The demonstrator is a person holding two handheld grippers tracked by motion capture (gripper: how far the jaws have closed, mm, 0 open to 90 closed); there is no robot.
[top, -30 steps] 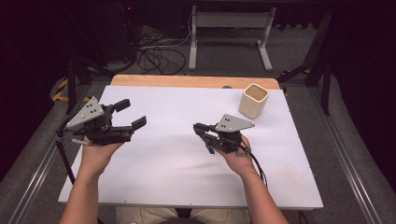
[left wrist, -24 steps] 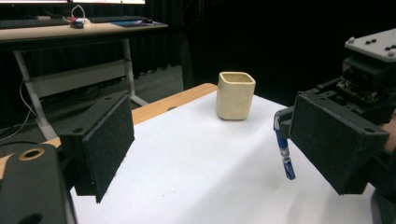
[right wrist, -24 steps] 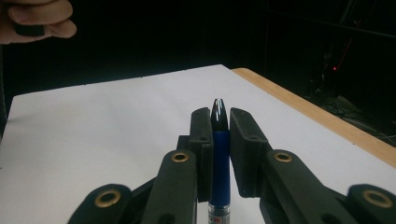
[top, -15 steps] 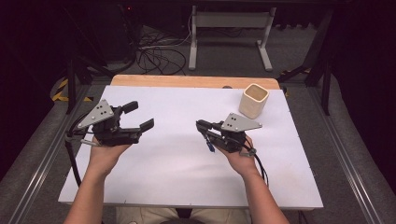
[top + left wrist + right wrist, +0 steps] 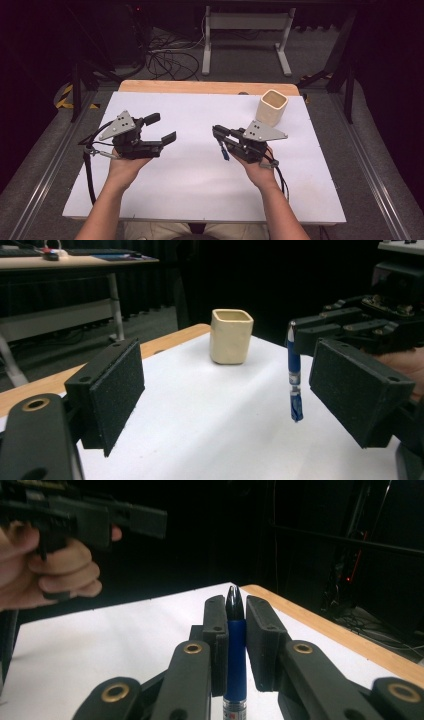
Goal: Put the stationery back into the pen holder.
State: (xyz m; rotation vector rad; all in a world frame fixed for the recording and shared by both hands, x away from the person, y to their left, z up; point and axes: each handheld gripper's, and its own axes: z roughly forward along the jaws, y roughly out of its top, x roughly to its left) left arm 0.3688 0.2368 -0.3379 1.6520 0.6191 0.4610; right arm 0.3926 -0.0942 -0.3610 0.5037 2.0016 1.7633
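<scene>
The right claw point(image 5: 219, 134) is clenched on a slim blue plastic pen point(image 5: 224, 150), which hangs tip-down over the white table point(image 5: 200, 195), near and in front of the cream square ceramic cup point(image 5: 272, 107). The left claw point(image 5: 161, 129), farther from the cup, is released, its jaws wide apart and holding nothing.

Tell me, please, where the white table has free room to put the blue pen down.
The white table is bare between the left gripper and the right gripper, and along the near edge below both hands. The far left corner is bare too. Only the far right corner is taken, by the cream cup. The blue pen hangs from the right gripper.
</scene>
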